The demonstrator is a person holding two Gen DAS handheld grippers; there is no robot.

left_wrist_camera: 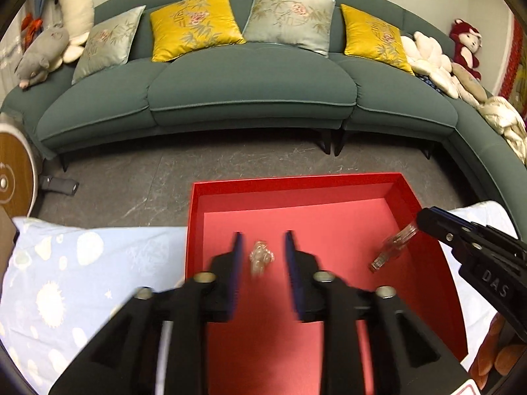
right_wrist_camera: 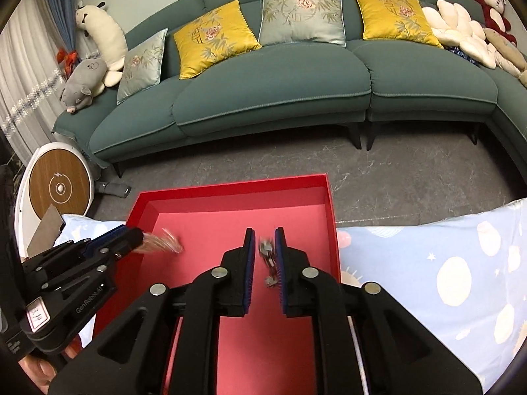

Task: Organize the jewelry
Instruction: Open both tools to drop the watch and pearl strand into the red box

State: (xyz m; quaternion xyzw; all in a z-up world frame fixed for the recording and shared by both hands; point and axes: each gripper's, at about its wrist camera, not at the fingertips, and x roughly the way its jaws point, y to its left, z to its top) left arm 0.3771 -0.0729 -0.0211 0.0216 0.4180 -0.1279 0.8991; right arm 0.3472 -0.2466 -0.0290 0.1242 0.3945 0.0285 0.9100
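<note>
An open red box [left_wrist_camera: 296,181] lies on a table below both grippers. In the left wrist view my left gripper [left_wrist_camera: 263,247] stands open over the box floor. A small clear bag of jewelry [left_wrist_camera: 261,258] is blurred between its fingers, touching neither pad. My right gripper [left_wrist_camera: 420,222] reaches in from the right with a clear packet [left_wrist_camera: 392,248] hanging at its tip. In the right wrist view my right gripper [right_wrist_camera: 264,247] has its jaws slightly apart. The packet of small metal pieces [right_wrist_camera: 268,258] lies by the right pad, with a gap to the left pad. My left gripper [right_wrist_camera: 140,235] is at the left.
The table wears a pale blue cloth [right_wrist_camera: 444,263] with sun and planet prints, on both sides of the box [right_wrist_camera: 230,186]. Beyond it are grey floor and a teal sofa [right_wrist_camera: 270,98] with cushions and plush toys. A round white and wood device [right_wrist_camera: 59,187] stands at the left.
</note>
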